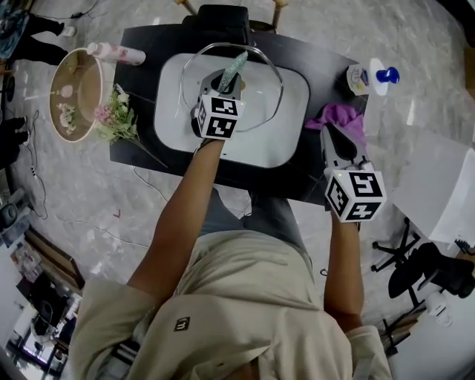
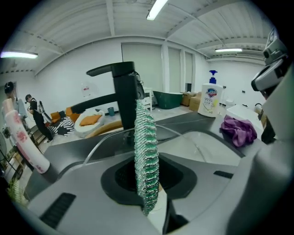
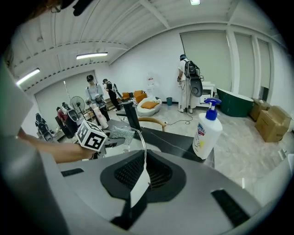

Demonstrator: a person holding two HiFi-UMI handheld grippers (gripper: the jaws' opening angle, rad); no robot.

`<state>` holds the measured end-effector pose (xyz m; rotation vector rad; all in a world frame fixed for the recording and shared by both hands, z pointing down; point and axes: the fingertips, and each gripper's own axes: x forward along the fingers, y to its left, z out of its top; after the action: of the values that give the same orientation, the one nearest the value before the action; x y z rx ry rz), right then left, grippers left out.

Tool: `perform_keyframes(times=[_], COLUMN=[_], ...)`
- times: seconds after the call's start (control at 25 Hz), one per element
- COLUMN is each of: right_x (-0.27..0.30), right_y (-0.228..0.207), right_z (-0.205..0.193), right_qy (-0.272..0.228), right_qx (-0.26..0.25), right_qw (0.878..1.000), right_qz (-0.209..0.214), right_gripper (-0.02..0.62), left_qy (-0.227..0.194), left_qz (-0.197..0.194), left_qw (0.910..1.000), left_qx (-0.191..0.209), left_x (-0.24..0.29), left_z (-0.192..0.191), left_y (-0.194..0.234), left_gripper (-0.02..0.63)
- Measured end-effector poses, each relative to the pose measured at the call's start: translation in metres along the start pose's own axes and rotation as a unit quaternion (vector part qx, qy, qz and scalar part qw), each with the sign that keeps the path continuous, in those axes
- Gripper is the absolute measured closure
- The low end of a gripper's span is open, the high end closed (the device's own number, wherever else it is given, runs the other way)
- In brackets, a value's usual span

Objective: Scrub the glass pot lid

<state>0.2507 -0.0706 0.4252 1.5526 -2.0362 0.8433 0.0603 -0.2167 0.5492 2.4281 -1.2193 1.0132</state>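
Left tool (image 2: 151,202) holds a scrubber (image 2: 146,156) over the glass pot lid (image 1: 260,93).
The lid lies in the white basin (image 1: 289,141) at the middle of the desk (image 1: 145,82); the left tool's jaws clamp the green-and-silver scrubber upright above it. The right tool (image 3: 139,179), jaws drawn together, hangs by the desk's right edge, just beside a purple cloth (image 1: 343,115), apart from the lid.

Grey marble floor (image 1: 438,44), white walls (image 2: 69,73) — strip lights (image 2: 156,8) on a ribbed ceiling (image 2: 82,23).
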Motion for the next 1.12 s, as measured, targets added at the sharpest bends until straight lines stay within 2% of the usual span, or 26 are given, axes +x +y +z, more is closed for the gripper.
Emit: perform_keyframes(times=[0.24,0.64,0.88,1.12], right_x=[-0.006,-0.005,0.001,0.013], right_y=[-0.011,-0.010,-0.005,0.011], right_z=[-0.014,-0.019,-0.019,-0.015], right_qy=[0.006,0.008,0.013,0.019], right_qx=[0.013,0.017,0.011,-0.005], right_qw=[1.000,1.000,1.000,1.000], right_qz=[-0.014,-0.013,-0.008,0.006], right_gripper=[0.568,0.568,0.568,0.568], left_qy=[-0.004,-0.003,-0.005,0.004], left_qz=[-0.050,-0.084,-0.080,-0.039], left_qw=[0.9987,0.9959,0.9959,0.9984], left_qx=[-0.002,-0.035,-0.042,-0.041], left_x=[0.011,0.014,0.013,0.005], left_z=[0.010,0.009,0.000,-0.023], left_y=[-0.059,-0.089,-0.071,-0.012], left_gripper=[0.518,0.515,0.518,0.517])
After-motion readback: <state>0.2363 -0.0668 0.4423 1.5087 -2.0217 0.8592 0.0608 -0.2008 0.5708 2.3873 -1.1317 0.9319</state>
